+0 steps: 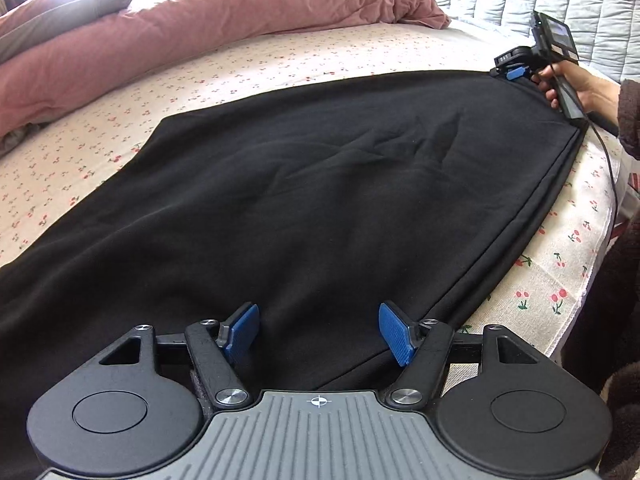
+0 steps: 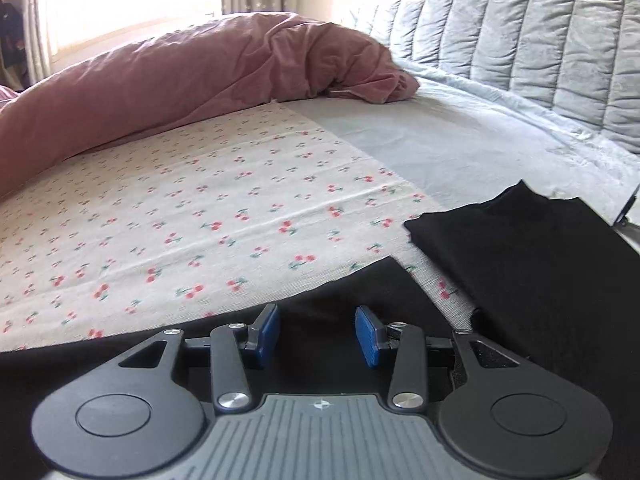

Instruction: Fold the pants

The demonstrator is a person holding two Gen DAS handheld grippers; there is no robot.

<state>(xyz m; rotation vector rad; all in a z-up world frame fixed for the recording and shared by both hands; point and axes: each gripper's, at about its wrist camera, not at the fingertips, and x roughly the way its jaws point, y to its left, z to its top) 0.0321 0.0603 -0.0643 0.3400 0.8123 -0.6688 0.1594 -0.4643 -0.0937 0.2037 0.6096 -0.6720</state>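
Note:
The black pants point(image 1: 304, 184) lie flat on the cherry-print sheet point(image 1: 240, 76), one leg over the other, long side running away from me. My left gripper point(image 1: 319, 330) is open, its blue pads just above one end of the pants. My right gripper point(image 1: 510, 71) shows at the far corner of the pants in the left wrist view. In the right wrist view the right gripper point(image 2: 317, 332) is open over the black edge of the pants point(image 2: 320, 296), nothing between its pads.
A pink duvet point(image 1: 200, 28) lies bunched along the far side of the bed. A grey quilted cover point(image 2: 520, 40) stands at the right. A folded black cloth point(image 2: 540, 264) lies on the sheet point(image 2: 180, 220) beside the right gripper. The bed edge point(image 1: 592, 248) runs on the right.

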